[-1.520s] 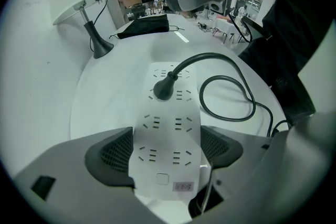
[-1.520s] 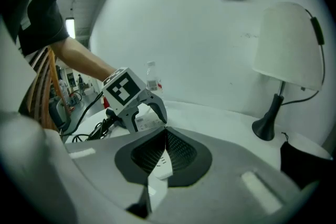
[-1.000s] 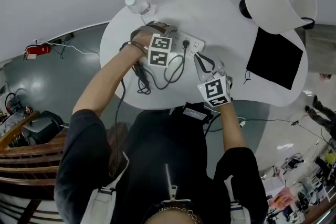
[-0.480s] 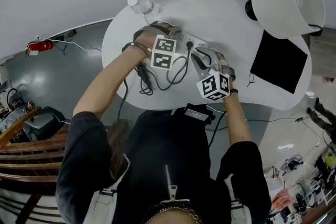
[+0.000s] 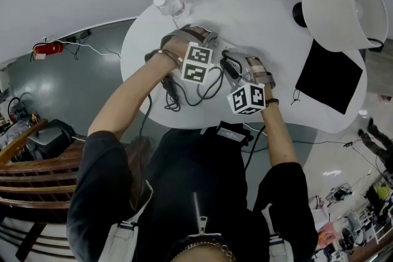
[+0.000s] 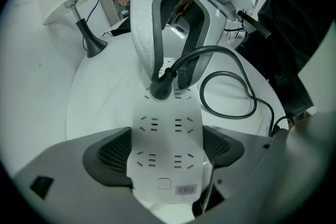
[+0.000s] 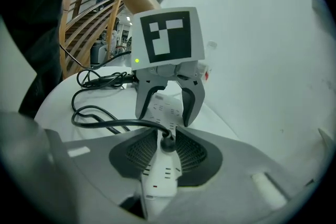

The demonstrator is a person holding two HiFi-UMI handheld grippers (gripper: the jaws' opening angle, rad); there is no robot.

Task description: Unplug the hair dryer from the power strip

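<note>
A white power strip [image 6: 163, 165] lies on the round white table [image 5: 258, 9]. My left gripper [image 6: 165, 152] is shut on its near end, both pads against its sides. A black plug [image 6: 161, 87] sits in a socket further along, and its black cord [image 6: 231, 113] loops away over the table. My right gripper [image 7: 167, 149] comes from the opposite side and is shut on that plug [image 7: 167, 143], over the strip [image 7: 160, 176]. In the head view the left gripper [image 5: 206, 41] and the right gripper [image 5: 230, 64] meet at the strip. A dark object with coiled cable [image 5: 169, 88], possibly the hair dryer, lies at the left.
A clear water bottle [image 5: 167, 4] stands at the table's far left edge. A white lamp shade [image 5: 341, 6] hangs over the right side, above a black square mat [image 5: 328, 77]. A black box [image 5: 232, 132] sits by the table's near edge.
My right gripper has moved forward from the table's near edge to the strip and closed round the plug. The left gripper has kept its hold on the strip.
</note>
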